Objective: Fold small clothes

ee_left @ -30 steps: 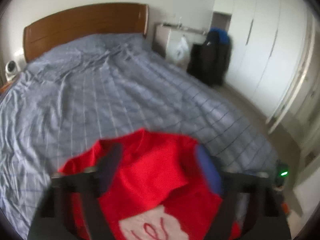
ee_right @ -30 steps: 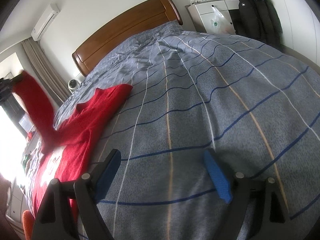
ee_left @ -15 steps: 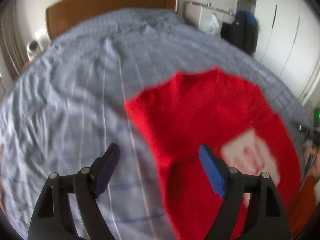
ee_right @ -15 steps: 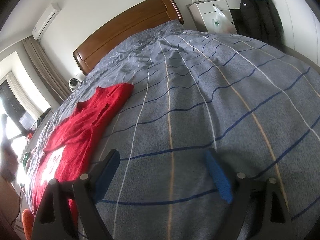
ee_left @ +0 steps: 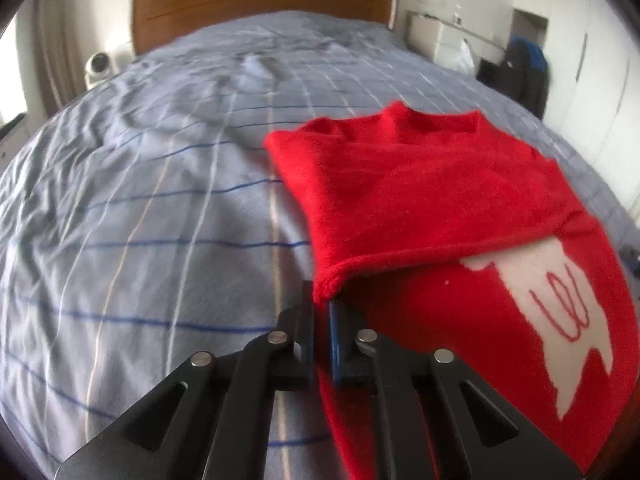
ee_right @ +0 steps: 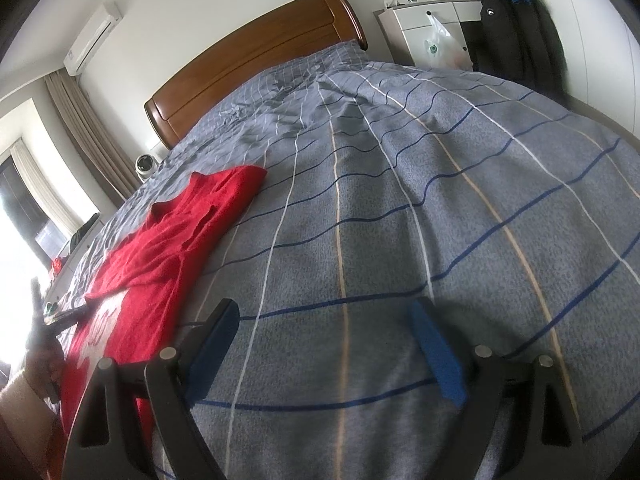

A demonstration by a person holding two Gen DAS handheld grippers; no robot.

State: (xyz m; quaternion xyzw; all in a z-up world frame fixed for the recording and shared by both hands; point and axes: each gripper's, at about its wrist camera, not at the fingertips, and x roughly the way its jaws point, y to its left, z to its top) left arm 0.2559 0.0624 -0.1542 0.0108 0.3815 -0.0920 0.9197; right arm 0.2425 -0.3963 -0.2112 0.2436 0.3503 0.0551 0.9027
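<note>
Left wrist: left gripper [ee_left: 322,308] newly clamped on red sweater [ee_left: 432,184].

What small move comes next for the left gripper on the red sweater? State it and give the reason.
Probably lift and carry that pinched edge across the red sweater. The left gripper has just closed on the folded-over hem edge, while the right gripper hangs open over the bare striped duvet, holding nothing.

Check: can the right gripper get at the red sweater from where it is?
Probably yes. The right gripper is open over bare bedspread, and the red sweater lies beside it with nothing between. The left gripper is already clamped on its edge.
</note>
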